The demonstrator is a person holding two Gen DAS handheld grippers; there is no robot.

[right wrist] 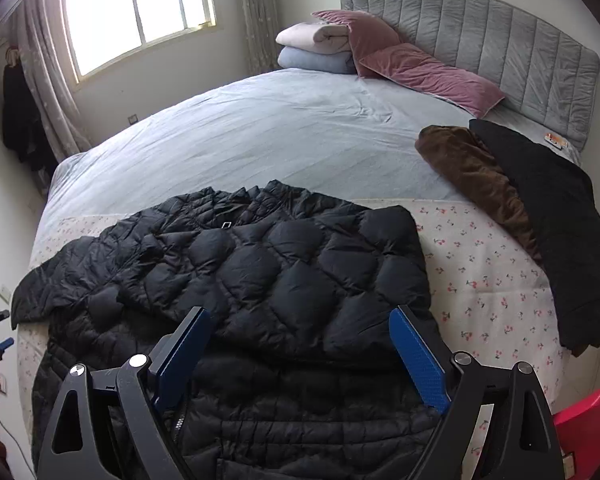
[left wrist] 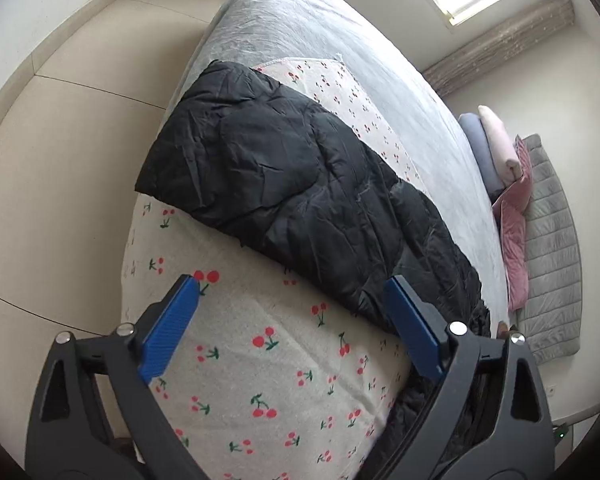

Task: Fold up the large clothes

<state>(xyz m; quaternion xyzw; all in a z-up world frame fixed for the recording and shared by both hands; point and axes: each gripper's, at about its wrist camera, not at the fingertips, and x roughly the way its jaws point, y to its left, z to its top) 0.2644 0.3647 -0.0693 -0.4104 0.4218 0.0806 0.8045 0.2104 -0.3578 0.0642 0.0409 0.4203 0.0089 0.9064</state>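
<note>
Both tools wide open, holding nothing: left tool (left wrist: 292, 316) and right tool (right wrist: 300, 344) over black jacket (right wrist: 240, 264).

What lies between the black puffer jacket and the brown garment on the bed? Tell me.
Only a bare stretch of the cherry-print sheet separates the black puffer jacket from the brown garment; the right wrist view shows it, with nothing lying on that strip.

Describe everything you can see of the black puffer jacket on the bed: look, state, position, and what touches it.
The black puffer jacket is quilted, slightly shiny and looks padded. It lies flat across a cherry-print sheet near the bed's edge, with one part folded over the rest and a small buckle-like detail near its far edge. The left gripper and right gripper both stand open beside and over it, gripping nothing.
</note>
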